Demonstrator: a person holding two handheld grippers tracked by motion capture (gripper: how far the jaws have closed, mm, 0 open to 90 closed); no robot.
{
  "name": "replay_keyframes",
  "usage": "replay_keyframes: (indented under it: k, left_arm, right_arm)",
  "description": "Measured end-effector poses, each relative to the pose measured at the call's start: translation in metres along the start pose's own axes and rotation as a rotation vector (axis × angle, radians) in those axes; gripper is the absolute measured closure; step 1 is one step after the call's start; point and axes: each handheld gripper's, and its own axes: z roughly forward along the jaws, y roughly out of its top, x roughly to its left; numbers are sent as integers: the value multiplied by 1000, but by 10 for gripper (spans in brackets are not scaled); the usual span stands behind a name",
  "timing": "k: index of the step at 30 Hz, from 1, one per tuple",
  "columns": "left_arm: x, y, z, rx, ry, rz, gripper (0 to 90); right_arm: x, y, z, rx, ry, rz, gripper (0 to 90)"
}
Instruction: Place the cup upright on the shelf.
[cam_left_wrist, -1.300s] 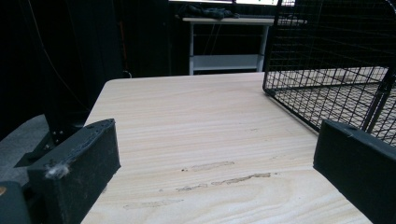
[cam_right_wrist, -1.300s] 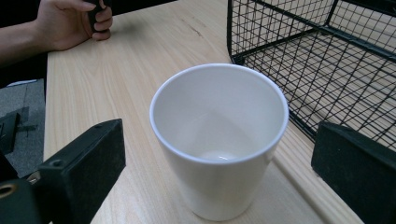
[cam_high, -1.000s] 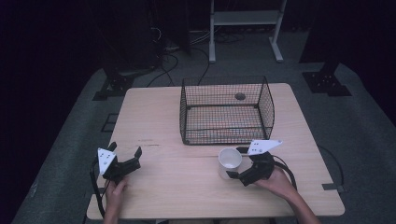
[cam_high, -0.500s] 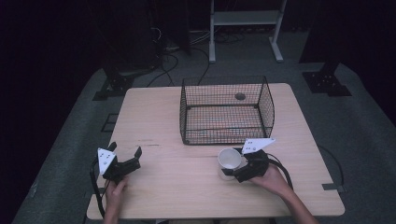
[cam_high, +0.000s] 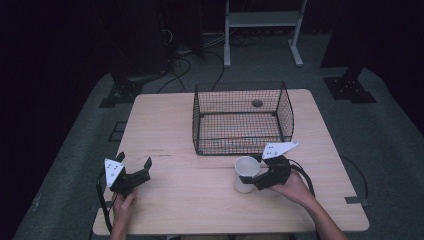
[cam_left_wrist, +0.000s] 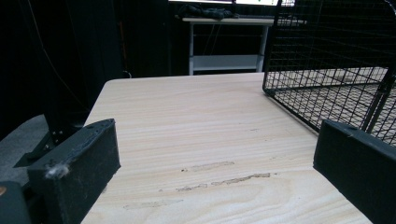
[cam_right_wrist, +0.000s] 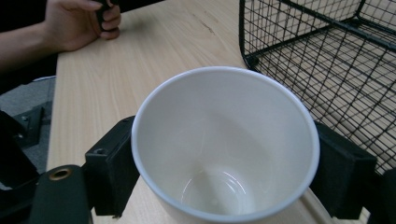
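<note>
Right fingers: black jaws of the right gripper (cam_high: 248, 175) stand one on each side of the white mug (cam_high: 246, 174), pressed against its wall, grasping it.
Left fingers: left gripper (cam_high: 134, 166) has its jaws spread wide with bare wood between them, released.
Mug: upright and empty on the wooden table (cam_high: 165, 125), just in front of the wire basket (cam_high: 242, 120), near its front right corner.
Left gripper's place: well apart from the basket, toward the table's front left edge.
Hands: left hand (cam_high: 123, 206) and right hand (cam_high: 295, 188) each hold a gripper from behind.
</note>
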Motion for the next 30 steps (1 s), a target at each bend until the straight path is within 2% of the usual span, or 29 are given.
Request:
replay_keyframes:
  k: [19,30]
  left_arm:
    - [0,0,0,0,-1,-1,0]
    - [0,0,0,2,0,-2,0]
  right_arm:
    - [-5,30,-15,-22,65,-12,192]
    - [-9,45,-25,-33,85,-15,192]
